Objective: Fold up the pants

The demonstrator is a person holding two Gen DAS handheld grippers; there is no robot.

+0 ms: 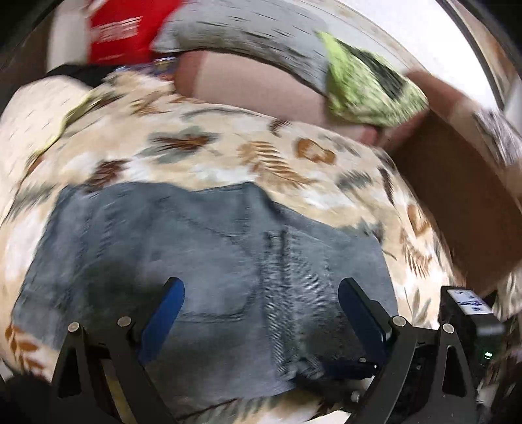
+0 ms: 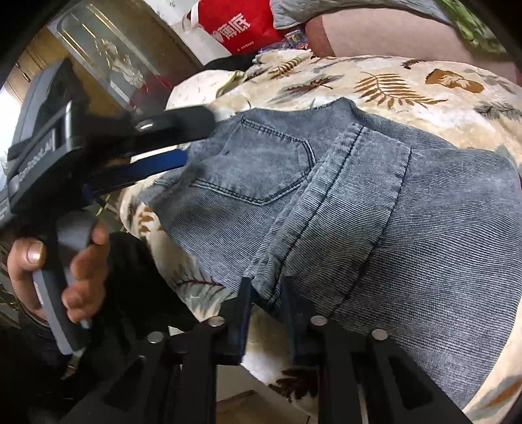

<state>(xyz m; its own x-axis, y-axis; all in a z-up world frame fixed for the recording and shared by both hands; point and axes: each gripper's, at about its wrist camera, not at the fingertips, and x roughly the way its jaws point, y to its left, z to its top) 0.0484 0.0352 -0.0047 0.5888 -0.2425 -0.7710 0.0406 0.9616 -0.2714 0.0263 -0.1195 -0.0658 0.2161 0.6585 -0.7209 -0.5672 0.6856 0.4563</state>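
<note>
Grey-blue jeans (image 1: 202,248) lie folded on a leaf-patterned bedspread (image 1: 228,153), back pocket (image 2: 261,163) facing up. In the left wrist view, my left gripper (image 1: 262,290) hovers open over the jeans with nothing between its blue pads. The right wrist view shows it (image 2: 197,140) at the left, held by a hand (image 2: 81,261), its tips at the jeans' (image 2: 375,212) far left edge. My right gripper (image 2: 269,293) is at the near edge of the jeans. Its jaws stand narrow, with a bunched fold of denim pinched between them.
Behind the bedspread (image 2: 407,84) are a red bag (image 2: 238,26), a grey cushion (image 1: 244,36) and a green patterned cloth (image 1: 365,84). A brown board (image 1: 456,202) stands at the right. A glass-fronted cabinet (image 2: 107,58) is at the left. The bed's edge drops off near the right gripper.
</note>
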